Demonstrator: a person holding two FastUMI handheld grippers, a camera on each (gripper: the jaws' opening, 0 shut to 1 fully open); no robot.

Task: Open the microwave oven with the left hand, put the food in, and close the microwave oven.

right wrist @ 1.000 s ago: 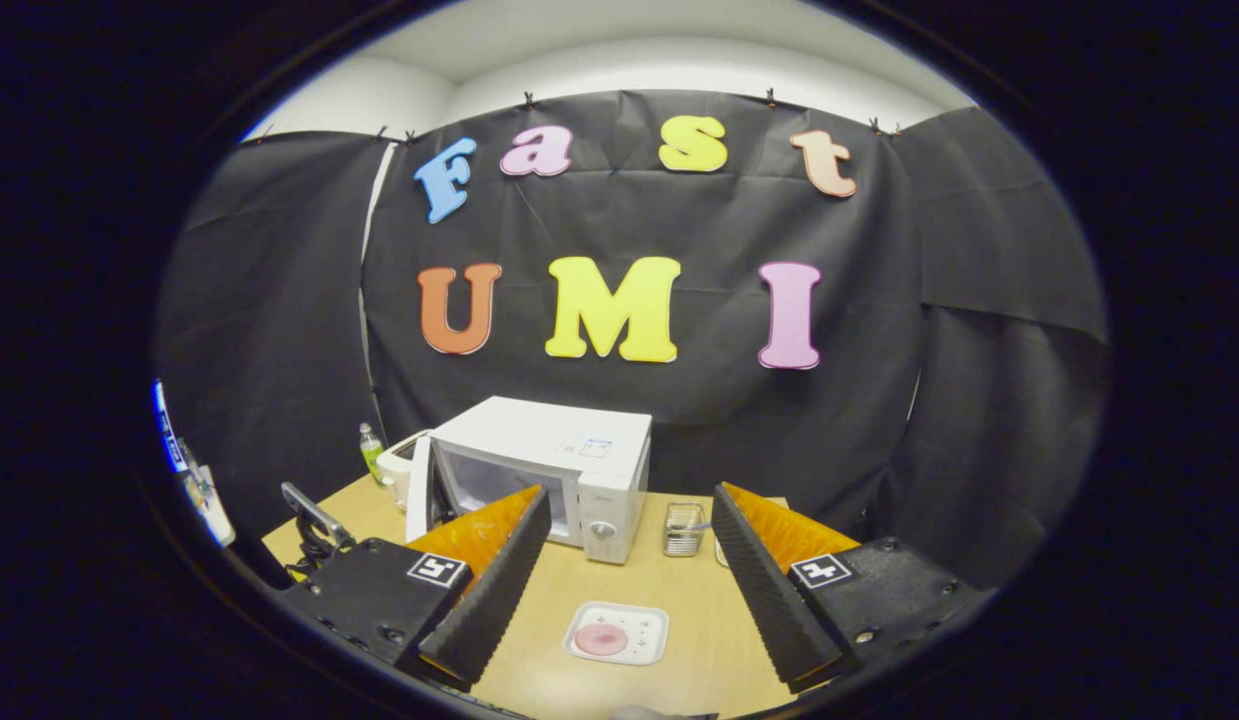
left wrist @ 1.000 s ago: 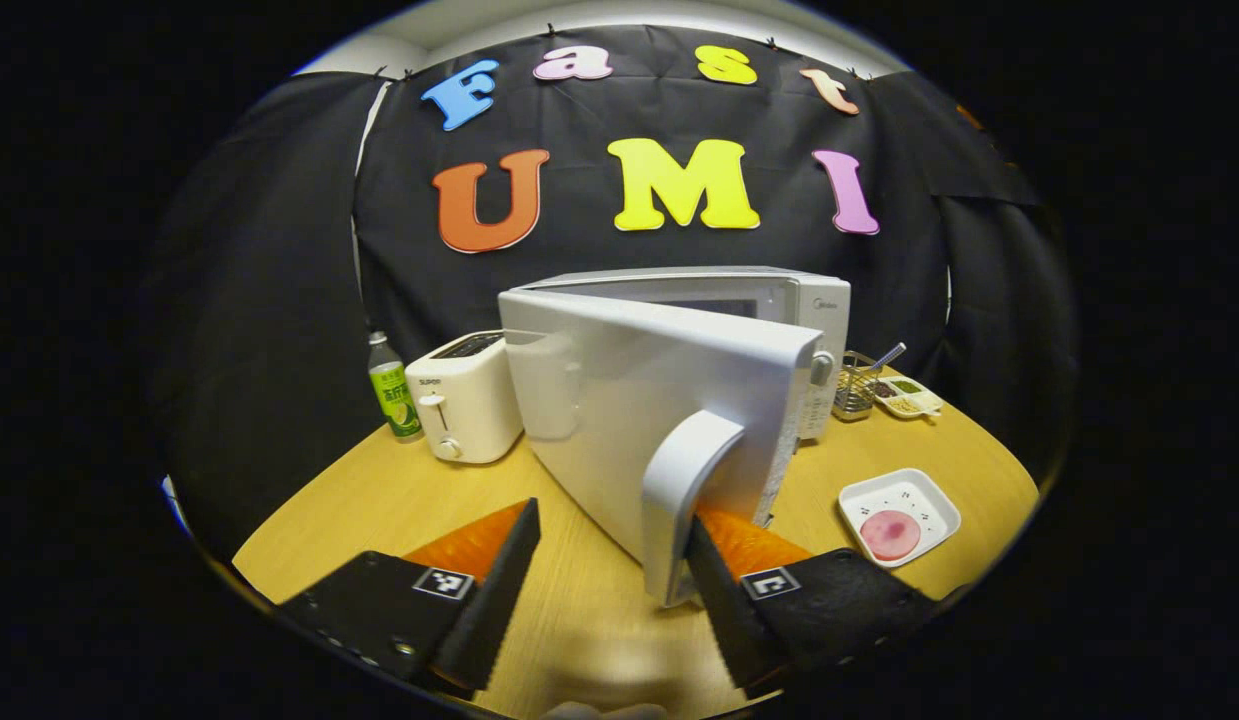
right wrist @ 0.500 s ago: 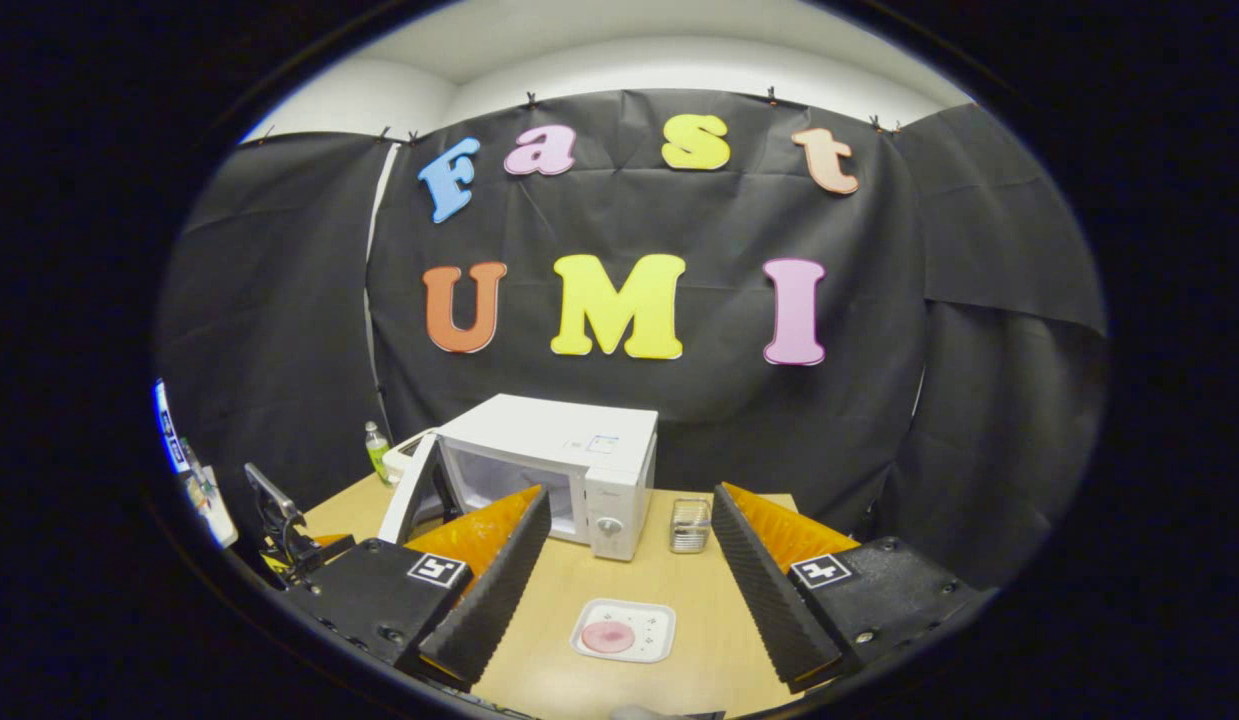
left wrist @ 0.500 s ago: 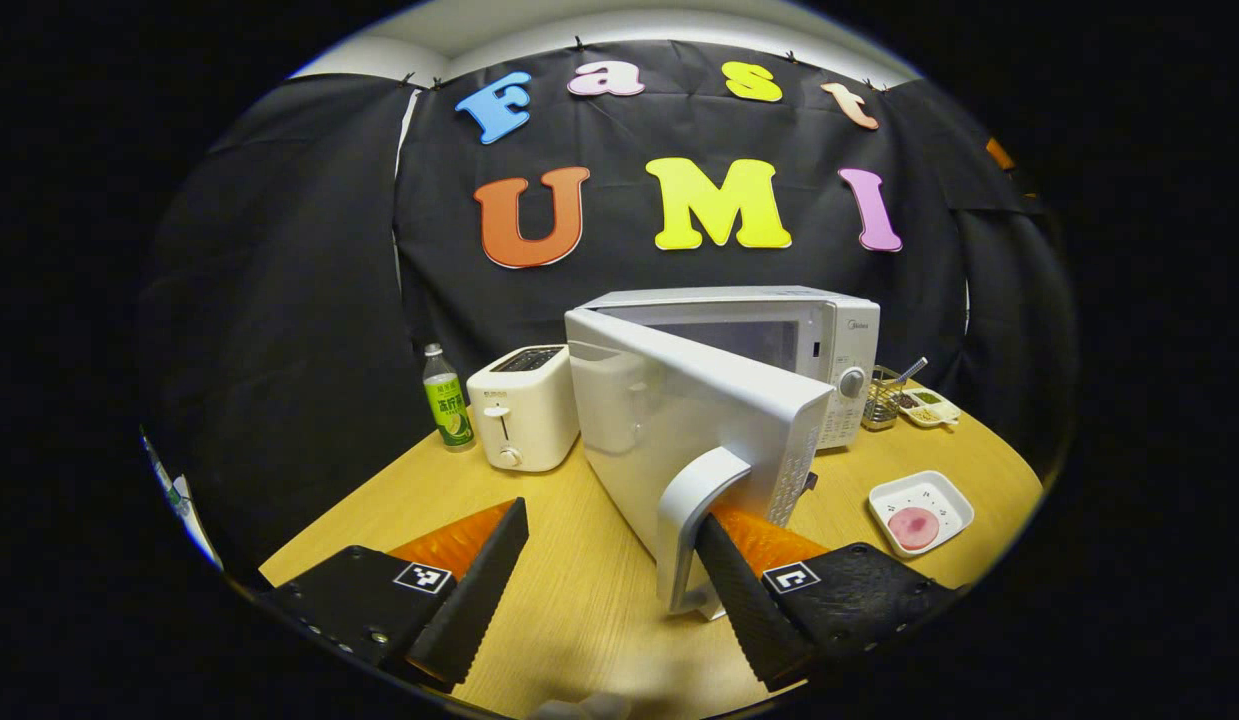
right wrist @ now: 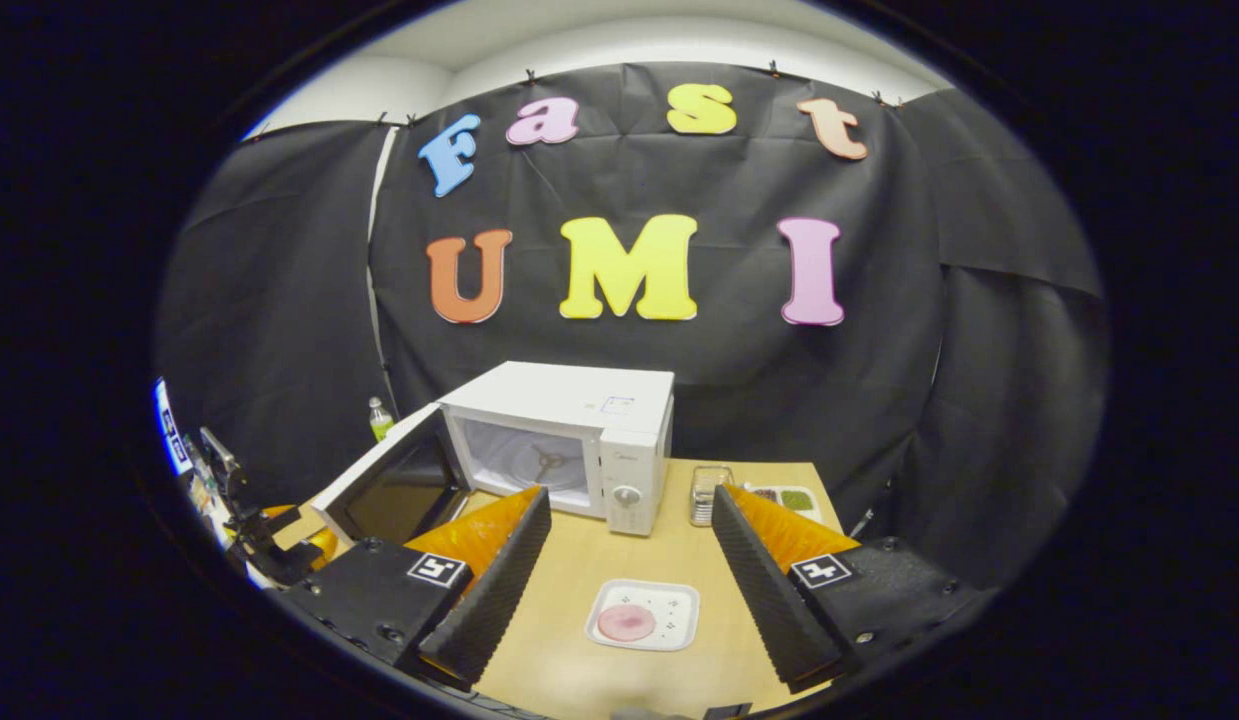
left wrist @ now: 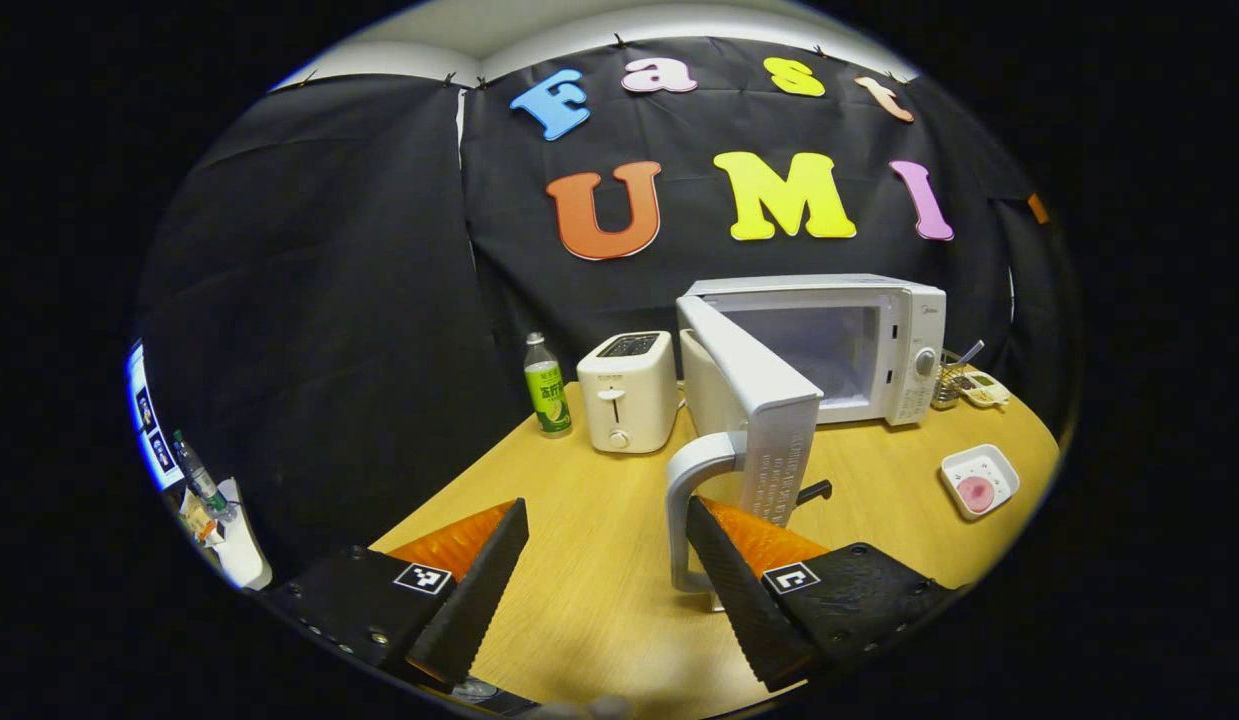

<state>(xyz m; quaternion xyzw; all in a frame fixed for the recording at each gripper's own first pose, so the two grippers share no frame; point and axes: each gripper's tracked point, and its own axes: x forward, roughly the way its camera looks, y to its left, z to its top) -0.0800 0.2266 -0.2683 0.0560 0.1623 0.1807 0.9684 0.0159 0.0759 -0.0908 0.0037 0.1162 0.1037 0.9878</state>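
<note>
Microwave oven (left wrist: pixel 859 345): white, standing at the back of the wooden worktop (left wrist: pixel 579 600), door (left wrist: pixel 754 400) swung wide on its left hinge; cavity lit and bare, turntable hub visible in the right gripper view.
Door handle (left wrist: pixel 691 510): pale grey loop on the door's free edge, hooked just inside the left gripper's right finger.
Left gripper (left wrist: pixel 607 560): jaws wide apart, gripping nothing; the handle touches or sits right beside the one finger, and I cannot tell which.
Right gripper (right wrist: pixel 629 590): jaws spread wide and empty, hanging above the dish.
Food dish (right wrist: pixel 643 615): white square plate on the worktop in front of the oven, between the right gripper's fingers in its own view.
Food (right wrist: pixel 627 622): one flat, round pink slice lying left of centre in the dish.
Wire basket (right wrist: pixel 709 495): beside the oven's control panel, holding a utensil seen in the left gripper view.
Condiment tray (right wrist: pixel 787 497): behind the basket, with green and brown fillings.
Toaster (left wrist: pixel 627 392): white, left of the open door.
Bottle (left wrist: pixel 546 386): green label, upright beside the toaster.
</note>
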